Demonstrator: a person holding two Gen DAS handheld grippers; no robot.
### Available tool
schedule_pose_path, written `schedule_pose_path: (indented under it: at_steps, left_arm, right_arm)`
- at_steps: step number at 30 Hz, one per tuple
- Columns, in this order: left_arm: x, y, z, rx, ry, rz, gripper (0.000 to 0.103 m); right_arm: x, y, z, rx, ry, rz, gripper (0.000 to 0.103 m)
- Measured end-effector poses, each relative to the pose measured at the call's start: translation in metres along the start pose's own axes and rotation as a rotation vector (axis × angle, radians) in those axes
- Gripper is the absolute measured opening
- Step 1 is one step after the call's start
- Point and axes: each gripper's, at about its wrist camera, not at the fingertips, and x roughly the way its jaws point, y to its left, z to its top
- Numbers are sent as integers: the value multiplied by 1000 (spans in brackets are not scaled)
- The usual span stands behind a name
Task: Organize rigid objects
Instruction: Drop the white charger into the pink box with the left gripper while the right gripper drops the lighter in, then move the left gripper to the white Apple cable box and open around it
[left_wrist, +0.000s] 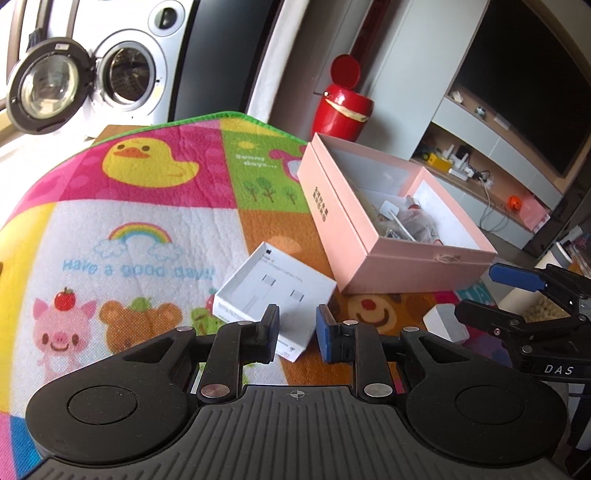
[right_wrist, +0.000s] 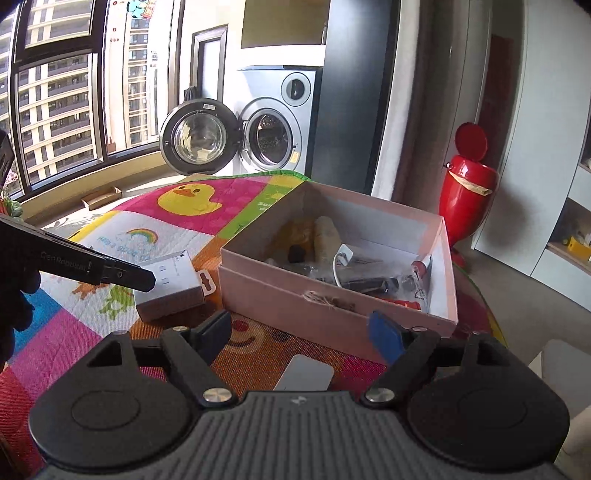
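Observation:
A white cable box (left_wrist: 275, 291) (right_wrist: 171, 286) lies flat on the colourful play mat (left_wrist: 110, 206). My left gripper (left_wrist: 298, 330) hovers over its near corner, jaws narrow and shut with nothing between them; its tip (right_wrist: 146, 278) shows from the side in the right wrist view. To the right stands an open pink box (left_wrist: 369, 254) (right_wrist: 291, 295) with a white cable, an adapter and several small items inside. My right gripper (right_wrist: 301, 332) (left_wrist: 495, 295) stands open in front of the pink box, above a small white flat block (right_wrist: 306, 374) (left_wrist: 445, 323) on the mat.
A red bin (left_wrist: 343, 107) (right_wrist: 467, 192) with its lid up stands behind the pink box. Farther back a washing machine (left_wrist: 125, 74) (right_wrist: 269, 136) has its door swung open. A shelf unit with a dark screen (left_wrist: 524, 92) is at the right. The mat's green edge (left_wrist: 240, 116) curves behind.

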Motion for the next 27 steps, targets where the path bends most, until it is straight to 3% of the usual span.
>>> schedule_pose_path:
  at_steps: [11,15,21,25,27]
  left_arm:
    - [-3,-36,-20,109,30,-96,24]
    - [-2,-43,-24,128,23,-75,24]
    - [-12,-38,-7,117,-80,-18,24]
    - [-8,-30,-2,142,-86,75,24]
    - [-3,-25,-1,142,-66,85,24]
  right_arm:
    - [-12,-9,-20,66,45,-93,82]
    - [-12,-15,-31,89,76,-108,82]
    - [-7,-20,-37,150,102,-99,82]
    - [-8,-18,-38,155,94,-77,82]
    - [-6,-17,-39,155,100,-71,82]
